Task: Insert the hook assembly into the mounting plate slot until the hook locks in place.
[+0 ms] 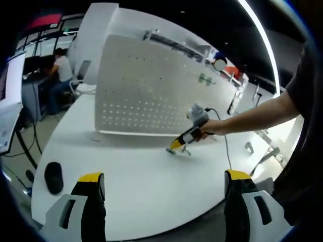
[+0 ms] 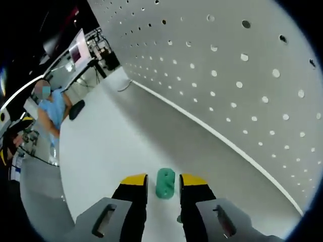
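The right tongs (image 2: 163, 182) pinch a green hook (image 2: 165, 183) on the tabletop (image 2: 101, 151) beside the pegboard (image 2: 242, 75); the left tongs (image 1: 164, 181) gape empty.

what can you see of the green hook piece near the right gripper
The green hook piece looks like moulded plastic, teal green, small and rounded, with two openings through its body. It lies flat on the white table, in front of the perforated white panel. It sits between the yellow-tipped jaws of the right gripper, which stand close on either side; whether they press it cannot be told.
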